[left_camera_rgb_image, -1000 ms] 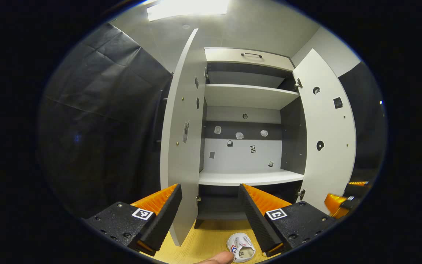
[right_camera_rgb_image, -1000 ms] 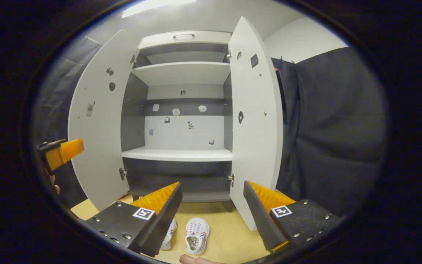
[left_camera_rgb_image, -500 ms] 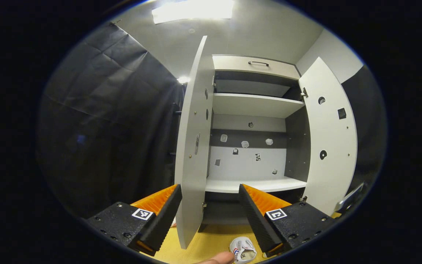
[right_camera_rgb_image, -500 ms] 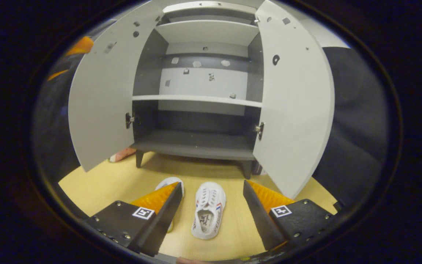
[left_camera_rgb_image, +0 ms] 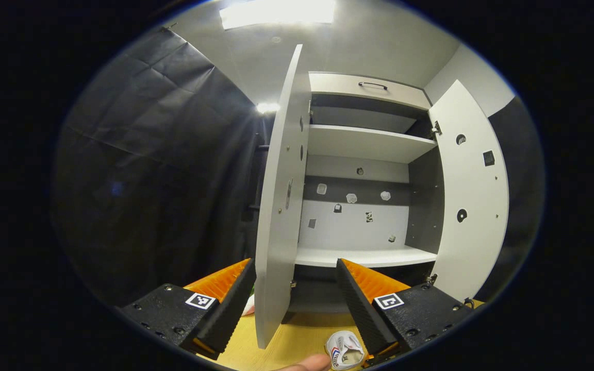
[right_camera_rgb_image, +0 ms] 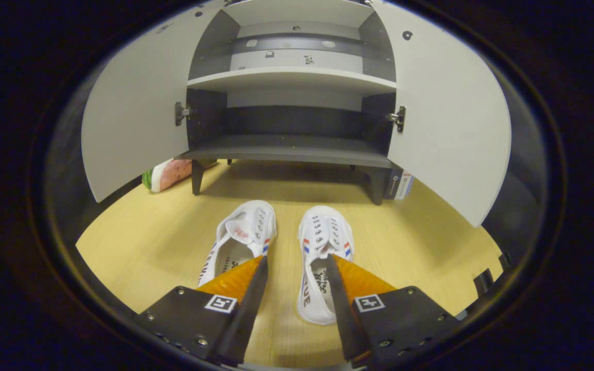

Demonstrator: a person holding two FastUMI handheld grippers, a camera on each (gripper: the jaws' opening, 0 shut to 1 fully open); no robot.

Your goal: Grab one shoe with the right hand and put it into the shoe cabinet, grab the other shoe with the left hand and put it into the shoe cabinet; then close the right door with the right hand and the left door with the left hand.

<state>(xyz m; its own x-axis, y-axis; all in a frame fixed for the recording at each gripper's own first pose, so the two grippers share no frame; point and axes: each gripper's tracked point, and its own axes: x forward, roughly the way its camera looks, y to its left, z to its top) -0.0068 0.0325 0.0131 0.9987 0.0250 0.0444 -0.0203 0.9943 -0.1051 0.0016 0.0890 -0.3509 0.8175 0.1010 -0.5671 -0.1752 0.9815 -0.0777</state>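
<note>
- Left gripper view: the left gripper [left_camera_rgb_image: 295,288] is held level, facing the shoe cabinet [left_camera_rgb_image: 364,144]. Its jaws stand wide apart and grasp nothing.
- The left door [left_camera_rgb_image: 281,206] is swung out and seen nearly edge-on; its lower edge falls between the two fingers in the picture.
- The right door [left_camera_rgb_image: 475,196] is open, turned outward at the right side of the cabinet.
- Inside the cabinet, two white shelves [left_camera_rgb_image: 366,255] are visible; both are bare. The back panel carries small stickers.
- One white shoe [left_camera_rgb_image: 345,350] lies on the wooden floor [left_camera_rgb_image: 297,337] at the bottom edge, just beside the right-hand finger. A fingertip of the person [left_camera_rgb_image: 307,363] shows next to it.
- Right gripper view: the right gripper [right_camera_rgb_image: 293,278] is tilted down toward the floor [right_camera_rgb_image: 163,242] in front of the cabinet [right_camera_rgb_image: 292,77]. Its jaws are parted and released.
- Two white shoes stand side by side on the floor, toes toward the cabinet, well short of its feet.
- The right shoe [right_camera_rgb_image: 320,242] lies partly between the fingers; the right-hand finger [right_camera_rgb_image: 346,288] overlaps its opening. Whether that finger touches it cannot be told.
- The left shoe [right_camera_rgb_image: 240,239] lies just beyond the left-hand finger [right_camera_rgb_image: 237,286], which overlaps its heel area.
- Both doors, the left [right_camera_rgb_image: 137,123] and the right [right_camera_rgb_image: 446,123], stand open. The dark bottom shelf [right_camera_rgb_image: 286,150] holds nothing.
- A watermelon-patterned object [right_camera_rgb_image: 165,174] lies on the floor behind the left door. A small box [right_camera_rgb_image: 400,185] stands beside the cabinet's right foot.
</note>
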